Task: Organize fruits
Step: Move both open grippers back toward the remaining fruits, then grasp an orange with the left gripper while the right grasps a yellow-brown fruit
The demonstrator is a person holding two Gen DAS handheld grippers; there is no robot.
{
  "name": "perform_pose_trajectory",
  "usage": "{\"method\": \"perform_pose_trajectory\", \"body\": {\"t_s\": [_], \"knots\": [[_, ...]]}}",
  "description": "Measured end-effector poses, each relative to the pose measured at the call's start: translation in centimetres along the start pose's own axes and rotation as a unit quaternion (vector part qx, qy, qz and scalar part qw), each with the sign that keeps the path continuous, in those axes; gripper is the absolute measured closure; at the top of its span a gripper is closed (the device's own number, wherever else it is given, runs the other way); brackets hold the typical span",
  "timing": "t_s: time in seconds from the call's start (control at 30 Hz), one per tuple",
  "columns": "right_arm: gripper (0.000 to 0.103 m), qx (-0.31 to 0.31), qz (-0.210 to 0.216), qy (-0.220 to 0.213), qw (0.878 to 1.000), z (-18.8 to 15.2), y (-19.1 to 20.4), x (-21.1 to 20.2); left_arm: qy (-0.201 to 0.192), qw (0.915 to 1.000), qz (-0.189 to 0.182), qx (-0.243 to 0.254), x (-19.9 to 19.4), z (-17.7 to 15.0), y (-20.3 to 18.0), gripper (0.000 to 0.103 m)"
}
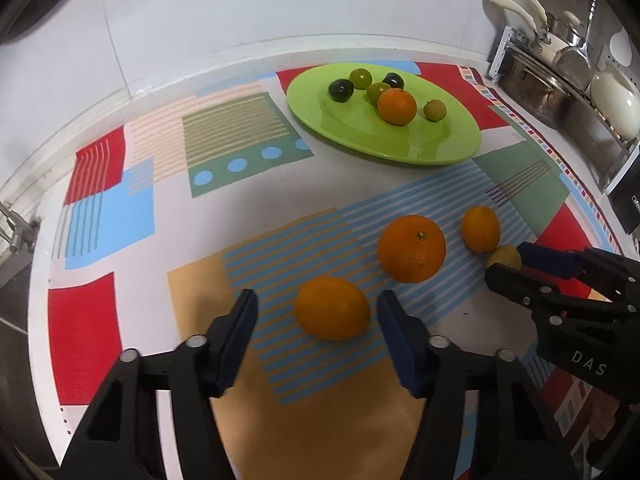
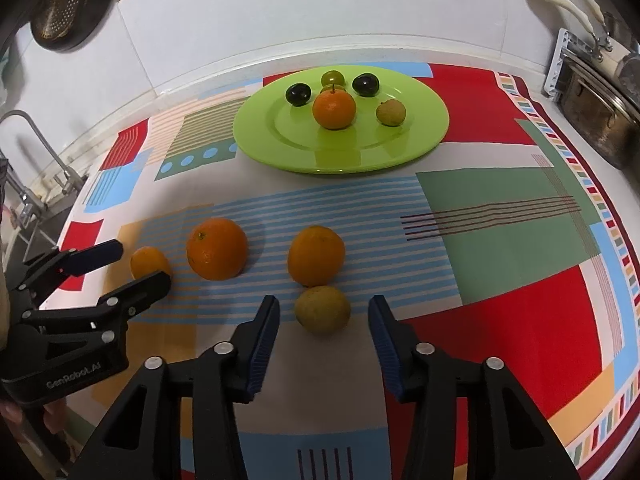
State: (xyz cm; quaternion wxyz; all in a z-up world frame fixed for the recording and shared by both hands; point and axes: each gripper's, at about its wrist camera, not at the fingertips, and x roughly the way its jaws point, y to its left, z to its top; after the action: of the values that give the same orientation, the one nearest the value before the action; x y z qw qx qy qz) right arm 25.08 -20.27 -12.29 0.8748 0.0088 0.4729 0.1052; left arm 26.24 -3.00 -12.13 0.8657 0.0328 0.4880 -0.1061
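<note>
Both grippers are hovering low over the patterned tablecloth [image 1: 280, 200] with their jaws spread wide and nothing clamped in either one.

The left gripper [image 1: 316, 312] is lined up on the nearest small orange [image 1: 332, 307] – the fruit sits right between the two blue-padded fingers but neither pad looks like it's touching. From the right wrist view you can see that same gripper [image 2: 140, 264] coming in from the left edge, with that orange [image 2: 150, 262] sitting in the gap.

The right gripper [image 2: 324, 312] is doing the same thing with a yellow-green fruit [image 2: 323, 309], which lies between its fingers with a gap on both sides. That fruit is touching or just about touching a medium orange [image 2: 316, 255] behind it. In the left wrist view the right gripper [image 1: 506, 258] pokes in from the right, and the yellow-green fruit [image 1: 504, 257] is half hidden between its tips.

The big orange [image 1: 412, 249] sits on the cloth between the two pairs, near the blue stripes.

Further back there's a green plate [image 2: 420, 136] already holding a few things – an orange [image 2: 334, 109] in the middle, two dark plums [image 2: 298, 94], a couple of green grapes [image 2: 333, 78] behind it, and a small brownish-green fruit [image 2: 391, 112] off to the right, apart from the others.

White tiled wall behind, a dish rack [image 1: 560, 92] with pots on the right, and a tap [image 2: 24, 184] at the left edge
</note>
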Motion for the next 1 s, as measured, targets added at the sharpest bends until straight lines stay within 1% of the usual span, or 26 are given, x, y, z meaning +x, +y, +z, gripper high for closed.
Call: {"method": "perform_pose_trajectory", "body": {"t_s": [0.03, 0.1, 0.17, 0.2, 0.23, 0.27, 0.33, 0.57, 1.0], "knots": [[0.058, -0.001, 0.001, 0.001, 1.000, 0.0, 0.0, 0.1, 0.002, 1.0000, -0.004, -0.001, 0.1, 0.0, 0.0, 0.049], [0.061, -0.002, 0.003, 0.003, 1.000, 0.0, 0.0, 0.2, 0.004, 0.9999, -0.009, -0.002, 0.2, -0.1, -0.2, 0.054], [0.062, -0.002, 0.003, 0.005, 1.000, -0.1, 0.0, 0.3, 0.006, 0.9999, -0.012, -0.003, 0.4, -0.1, -0.3, 0.060], [0.064, -0.002, 0.003, 0.007, 1.000, -0.1, 0.0, 0.3, 0.006, 0.9999, -0.013, -0.003, 0.4, -0.1, -0.3, 0.064], [0.066, -0.002, 0.005, 0.008, 1.000, -0.1, 0.0, 0.4, 0.007, 0.9999, -0.014, -0.003, 0.5, -0.1, -0.3, 0.065], [0.070, -0.002, 0.006, 0.009, 1.000, -0.2, 0.0, 0.4, 0.006, 0.9999, -0.013, -0.002, 0.5, -0.1, -0.4, 0.065], [0.072, -0.002, 0.007, 0.009, 1.000, -0.2, -0.1, 0.5, 0.005, 0.9999, -0.012, 0.000, 0.4, -0.1, -0.5, 0.065], [0.072, -0.003, 0.014, 0.001, 1.000, -0.2, -0.1, 0.0, -0.001, 0.9999, -0.015, -0.001, -0.3, -0.3, -0.9, 0.065], [0.072, -0.012, 0.022, -0.028, 0.999, 0.3, -0.3, -2.5, -0.039, 0.9992, -0.007, 0.006, -3.3, 0.1, -2.1, 0.065]]}}
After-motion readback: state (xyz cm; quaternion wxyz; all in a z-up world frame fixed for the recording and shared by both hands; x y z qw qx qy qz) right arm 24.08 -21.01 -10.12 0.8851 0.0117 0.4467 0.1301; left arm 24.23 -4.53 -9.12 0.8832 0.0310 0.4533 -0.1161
